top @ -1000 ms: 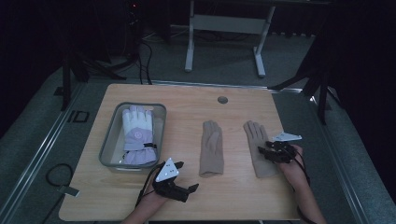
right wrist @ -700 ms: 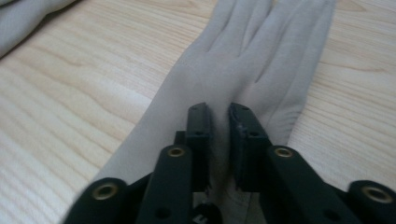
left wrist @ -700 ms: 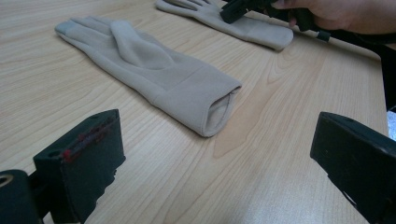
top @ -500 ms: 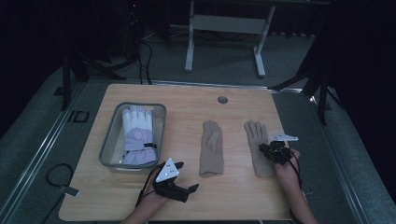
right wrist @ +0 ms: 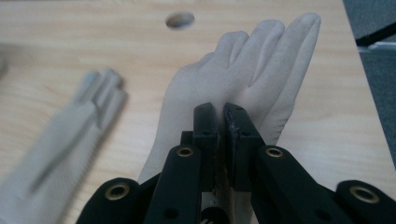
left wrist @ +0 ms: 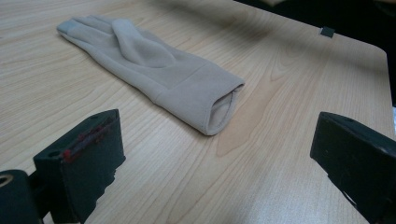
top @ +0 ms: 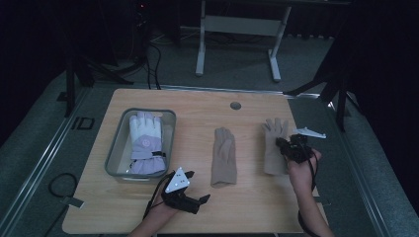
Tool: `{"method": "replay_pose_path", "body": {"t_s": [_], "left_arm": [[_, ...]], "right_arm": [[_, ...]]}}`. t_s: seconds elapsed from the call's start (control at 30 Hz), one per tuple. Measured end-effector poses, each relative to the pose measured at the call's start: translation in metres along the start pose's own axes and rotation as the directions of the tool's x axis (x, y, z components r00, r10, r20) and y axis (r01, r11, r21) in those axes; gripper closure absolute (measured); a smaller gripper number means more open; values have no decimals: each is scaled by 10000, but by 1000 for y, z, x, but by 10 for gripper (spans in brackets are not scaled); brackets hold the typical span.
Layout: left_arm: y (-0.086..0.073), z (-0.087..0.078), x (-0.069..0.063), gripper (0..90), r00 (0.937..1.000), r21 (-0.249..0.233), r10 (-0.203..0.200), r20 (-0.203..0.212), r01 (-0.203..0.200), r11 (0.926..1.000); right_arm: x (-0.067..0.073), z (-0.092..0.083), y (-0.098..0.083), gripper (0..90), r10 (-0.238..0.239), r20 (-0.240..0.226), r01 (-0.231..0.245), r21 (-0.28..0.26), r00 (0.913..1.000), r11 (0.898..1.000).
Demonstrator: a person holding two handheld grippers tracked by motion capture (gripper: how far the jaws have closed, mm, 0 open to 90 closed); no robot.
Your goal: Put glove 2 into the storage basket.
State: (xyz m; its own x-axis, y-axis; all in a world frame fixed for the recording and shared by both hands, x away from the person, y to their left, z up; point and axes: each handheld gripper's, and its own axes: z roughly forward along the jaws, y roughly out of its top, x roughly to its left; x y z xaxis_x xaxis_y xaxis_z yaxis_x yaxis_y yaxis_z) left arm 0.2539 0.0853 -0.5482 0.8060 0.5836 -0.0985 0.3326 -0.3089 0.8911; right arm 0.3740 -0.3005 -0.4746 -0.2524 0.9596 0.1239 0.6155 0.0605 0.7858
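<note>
The right gripper [top: 284,146] has just closed its jaws, which stand pinched on the right beige glove [top: 274,145] at mid-length. The glove lies flat with its long axis running near to far, fingers toward the far edge, close to the table [top: 197,103] right edge. The second beige glove [top: 225,157] lies parallel to its left, well apart. The left gripper [top: 193,186], jaws wide and empty, rests nearer that glove's cuff. The tray [top: 114,143], holding a white padded glove [top: 145,140], sits far left; bare wood lies between.
</note>
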Motion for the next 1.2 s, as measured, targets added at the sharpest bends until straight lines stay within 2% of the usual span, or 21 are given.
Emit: {"method": "replay_pose_path", "body": {"t_s": [0.13,0.3,0.4,0.57,0.8,0.9,0.97,1.2], "left_arm": [[1,-1,0,28,10000,-54,-11,-12,11,10000],[1,-1,0,29,10000,-85,-13,-46,13,10000],[1,-1,0,28,10000,-93,53,-83,-54,9999],[1,-1,-2,29,9998,-62,172,-74,-173,9998],[2,-4,-1,28,9998,-169,190,-106,-192,9997],[2,-5,-1,28,9997,-180,189,-119,-191,9997],[2,-5,-1,28,9997,-190,206,-119,-208,9996],[2,-4,-1,28,9997,-140,216,-110,-218,9997]], "right_arm": [[17,-9,15,842,148,-185,-155,-366,9997,9992],[47,-15,30,841,-76,-584,27,-848,9983,9964],[63,-13,35,841,-120,-816,36,-1014,9966,9948],[89,-6,37,841,167,-1315,-312,-1095,9912,9935],[117,9,30,841,334,-1704,-498,-926,9848,9945],[123,15,25,841,347,-1710,-492,-811,9847,9955],[132,26,16,840,245,-1693,-345,-567,9853,9978],[138,53,-8,839,426,-1467,-402,195,9883,9990]]}}
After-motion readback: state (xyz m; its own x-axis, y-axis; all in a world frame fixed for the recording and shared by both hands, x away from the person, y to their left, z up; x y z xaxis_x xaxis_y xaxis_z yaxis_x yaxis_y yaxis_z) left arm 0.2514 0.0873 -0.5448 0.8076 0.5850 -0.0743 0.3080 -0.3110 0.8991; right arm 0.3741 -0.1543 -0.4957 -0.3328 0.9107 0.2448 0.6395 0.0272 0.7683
